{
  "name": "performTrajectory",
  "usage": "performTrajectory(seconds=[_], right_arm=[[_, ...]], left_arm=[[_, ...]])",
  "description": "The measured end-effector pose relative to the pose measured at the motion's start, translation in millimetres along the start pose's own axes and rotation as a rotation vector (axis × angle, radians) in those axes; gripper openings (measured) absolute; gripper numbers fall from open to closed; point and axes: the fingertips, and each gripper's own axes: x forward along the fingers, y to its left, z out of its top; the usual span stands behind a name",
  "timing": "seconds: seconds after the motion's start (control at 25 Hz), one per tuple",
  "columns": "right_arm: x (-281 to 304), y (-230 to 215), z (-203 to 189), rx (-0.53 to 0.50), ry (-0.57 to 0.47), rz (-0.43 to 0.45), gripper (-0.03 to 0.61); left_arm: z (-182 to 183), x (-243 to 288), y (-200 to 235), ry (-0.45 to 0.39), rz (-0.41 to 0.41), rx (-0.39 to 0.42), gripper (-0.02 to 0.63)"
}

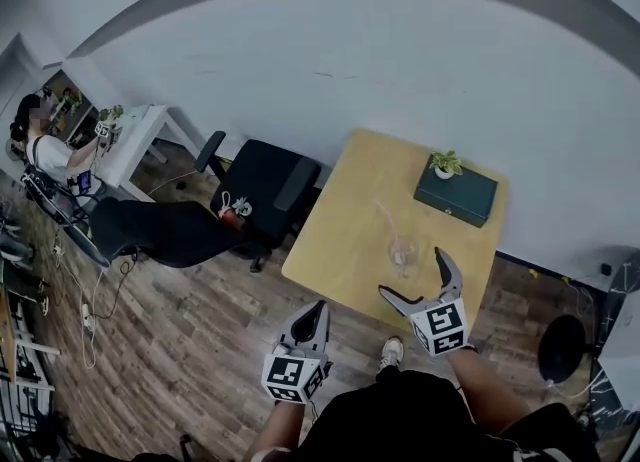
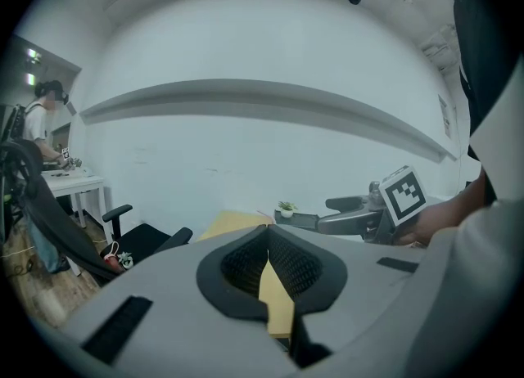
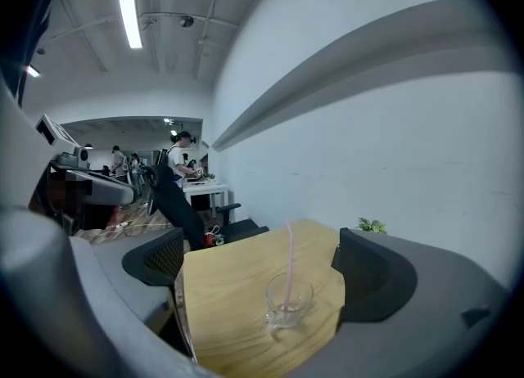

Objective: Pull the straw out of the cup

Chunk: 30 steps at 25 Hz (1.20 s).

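Closest in, the left gripper (image 1: 314, 316) hangs over the brown plank floor (image 1: 180, 320), short of the near edge of the light wooden square surface (image 1: 335, 250). Its tongs are drawn together with nothing between them. In the left gripper view only a thin sliver of that surface shows in the slit between the 2 dark pads.

The right gripper (image 1: 414, 276) is held over the surface's near edge, on the right. Its tongs are spread wide and hold nothing.

Just beyond the right gripper's tips stands the clear glass cup (image 1: 403, 250), upright on the surface near its front edge. The right gripper view frames it between the 2 pads, and neither pad touches it. The pale pink straw (image 3: 288, 262) is in the cup: its lower end rests on the bottom, and its upper part rises well above the rim. From the head view it leans away, toward the far left.

Farther back, at the surface's far right corner, lies a dark green rectangular box (image 1: 457, 197). A small green plant in a white pot (image 1: 445, 165) sits on the box.

Left of the surface stands a black office chair (image 1: 265, 185). Beyond it, at the far left, a person sits at a white desk (image 1: 130, 140). A plain white wall (image 1: 400, 60) runs behind everything.
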Motion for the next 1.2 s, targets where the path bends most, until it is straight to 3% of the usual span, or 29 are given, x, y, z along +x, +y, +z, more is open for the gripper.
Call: performTrajectory(seconds=[0.24, 0.52, 1.2], right_arm=[[20.3, -11.9, -4.8, -0.006, 0.017, 0.049, 0.588], [38.1, -22.7, -14.6, 0.005, 0.049, 0.064, 0.569], [94.6, -46.3, -32.7, -0.018, 0.159, -0.026, 0.429]], left_arm=[[9.9, 24.5, 9.6, -0.024, 0.044, -0.015, 0.020], [1.5, 46.5, 9.6, -0.002, 0.037, -0.029, 0.018], [20.3, 95.7, 58.6, 0.014, -0.052, -0.009, 0.018]])
